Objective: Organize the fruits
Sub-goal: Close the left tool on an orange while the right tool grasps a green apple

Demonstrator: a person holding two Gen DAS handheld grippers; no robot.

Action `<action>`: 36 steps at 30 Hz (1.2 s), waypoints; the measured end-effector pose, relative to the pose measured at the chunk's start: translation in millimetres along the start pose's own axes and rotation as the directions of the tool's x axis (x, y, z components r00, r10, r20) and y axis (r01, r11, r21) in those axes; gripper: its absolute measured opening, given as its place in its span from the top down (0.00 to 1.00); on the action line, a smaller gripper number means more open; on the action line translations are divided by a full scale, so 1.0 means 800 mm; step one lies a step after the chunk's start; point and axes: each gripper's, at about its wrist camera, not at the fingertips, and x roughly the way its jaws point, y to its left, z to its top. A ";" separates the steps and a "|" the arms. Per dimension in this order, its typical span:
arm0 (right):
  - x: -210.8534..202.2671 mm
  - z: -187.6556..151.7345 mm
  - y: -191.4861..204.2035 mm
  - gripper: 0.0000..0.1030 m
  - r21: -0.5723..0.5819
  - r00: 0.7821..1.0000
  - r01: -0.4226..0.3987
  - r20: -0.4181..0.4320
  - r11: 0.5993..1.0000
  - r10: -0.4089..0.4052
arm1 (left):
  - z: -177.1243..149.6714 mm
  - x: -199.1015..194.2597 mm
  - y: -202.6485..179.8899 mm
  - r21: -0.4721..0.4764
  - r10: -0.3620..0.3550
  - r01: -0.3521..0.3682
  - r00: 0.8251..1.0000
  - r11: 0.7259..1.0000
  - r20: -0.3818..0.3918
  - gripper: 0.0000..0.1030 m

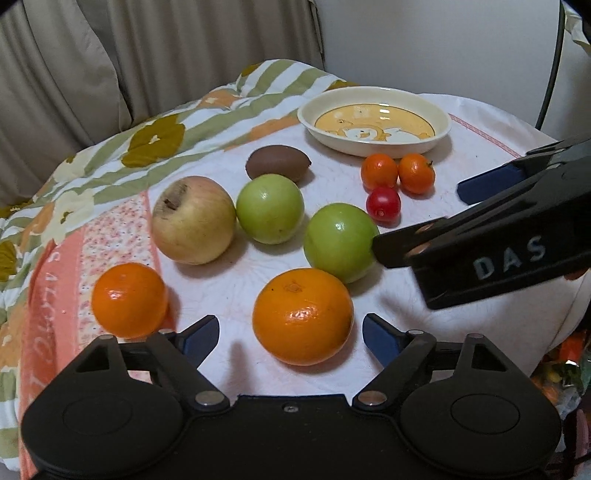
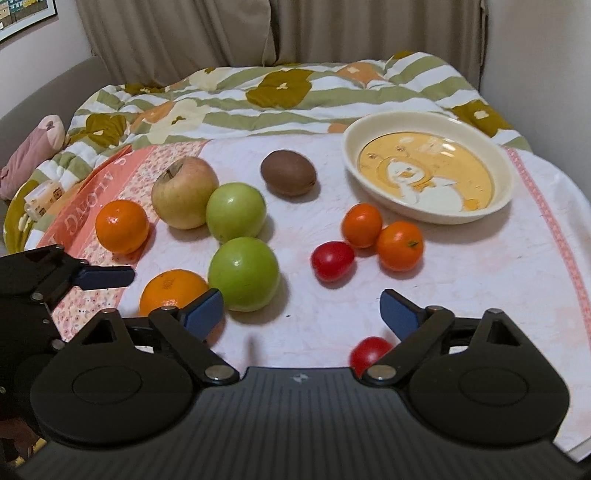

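One dish (image 2: 428,181): holds no fruit | left gripper (image 1: 291,334) jaws wide | right gripper (image 2: 301,314) jaws wide

Beige curtains (image 2: 207,33) hanging in heavy folds across the back. White wall (image 1: 436,40) to the right of them; pale wall with corner of a framed picture (image 2: 22,14) at far left. Floral quilt (image 2: 280,92), green-striped, bunched beneath a pale pink-bordered cloth (image 2: 461,266). Pink soft toy (image 2: 33,151) lying at quilt's left edge. Dim, warm indoor light.
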 end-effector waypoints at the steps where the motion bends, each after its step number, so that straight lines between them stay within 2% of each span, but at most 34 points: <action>1: 0.002 0.000 0.002 0.00 0.002 1.000 -0.008 -0.002 1.000 0.008 | 0.000 0.002 0.000 -0.003 -0.005 0.005 1.000 1.000 0.000 0.16; 2: 0.006 0.000 0.003 0.00 0.002 1.000 -0.014 -0.003 1.000 0.014 | 0.001 0.004 0.001 -0.004 -0.009 0.009 1.000 1.000 -0.001 0.17; 4: 0.009 0.001 0.008 0.00 0.004 1.000 -0.025 0.000 1.000 0.025 | 0.002 0.009 0.000 -0.004 -0.018 0.018 1.000 1.000 -0.004 0.26; 8: 0.014 0.004 0.013 0.05 0.013 0.998 -0.058 0.005 0.998 0.058 | 0.003 0.017 0.002 -0.017 -0.040 0.040 0.999 0.999 -0.014 0.37; 14: 0.025 0.011 0.019 0.12 0.034 0.996 -0.086 0.004 0.996 0.086 | 0.002 0.016 0.005 -0.028 -0.052 0.052 0.999 0.998 -0.008 0.38; 17: 0.031 0.012 0.020 0.19 0.043 0.995 -0.099 -0.004 0.994 0.099 | 0.000 0.015 0.007 -0.017 -0.030 0.030 1.000 0.999 -0.008 0.38; 30: 0.050 0.013 0.033 0.23 0.063 0.989 -0.146 -0.013 0.987 0.147 | -0.010 0.012 0.027 -0.013 0.010 -0.010 1.000 1.000 -0.016 0.38; 33: 0.056 0.015 0.034 0.33 0.068 0.985 -0.173 -0.013 0.983 0.174 | -0.012 0.011 0.031 -0.017 0.016 -0.016 1.000 1.000 -0.015 0.38; 36: 0.057 0.017 0.037 0.34 0.057 0.985 -0.171 -0.013 0.984 0.172 | -0.014 0.008 0.034 -0.022 0.026 -0.026 1.000 0.999 -0.014 0.38</action>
